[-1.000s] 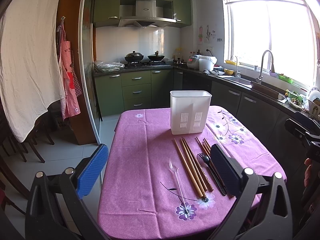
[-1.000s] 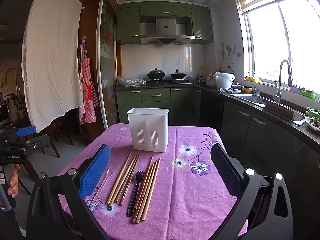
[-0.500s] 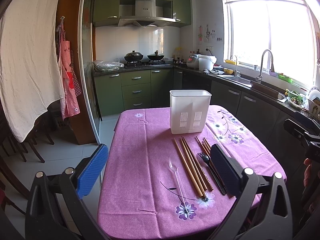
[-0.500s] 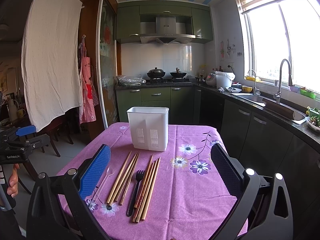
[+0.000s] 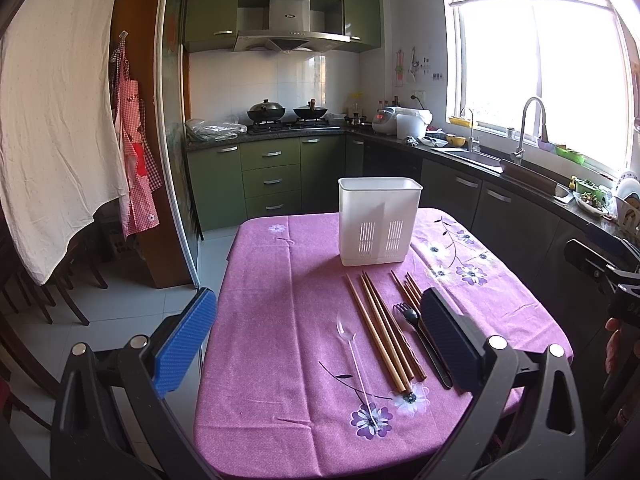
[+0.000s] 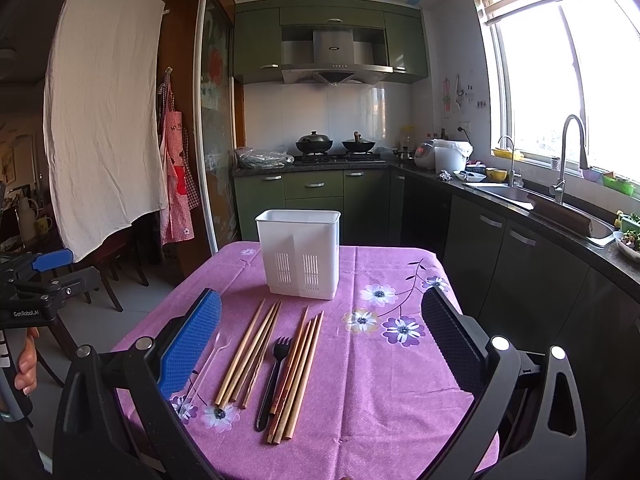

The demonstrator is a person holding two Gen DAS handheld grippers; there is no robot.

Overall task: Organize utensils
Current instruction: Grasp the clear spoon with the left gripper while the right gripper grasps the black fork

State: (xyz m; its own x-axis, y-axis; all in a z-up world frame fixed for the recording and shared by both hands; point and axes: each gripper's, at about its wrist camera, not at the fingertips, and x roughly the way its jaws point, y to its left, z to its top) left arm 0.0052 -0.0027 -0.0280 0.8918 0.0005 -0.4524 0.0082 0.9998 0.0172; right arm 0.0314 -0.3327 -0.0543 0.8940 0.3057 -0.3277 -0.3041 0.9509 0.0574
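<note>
A white utensil holder (image 5: 378, 222) (image 6: 299, 254) stands upright on the purple floral tablecloth (image 5: 280, 320) (image 6: 380, 380). In front of it lie wooden chopsticks (image 5: 380, 332) (image 6: 250, 354), a second chopstick bundle (image 6: 298, 372), a black plastic fork (image 5: 420, 340) (image 6: 274, 376) and a clear plastic spoon (image 5: 352, 354) (image 6: 208, 360). My left gripper (image 5: 316, 344) is open and empty, above the near table edge. My right gripper (image 6: 320, 344) is open and empty, above the utensils.
Green kitchen cabinets (image 5: 272, 176) and a stove with two woks (image 6: 334, 146) are behind the table. A counter with a sink and tap (image 6: 560, 192) runs along the right. A white cloth (image 5: 52, 120) and chairs (image 6: 116, 264) are on the left.
</note>
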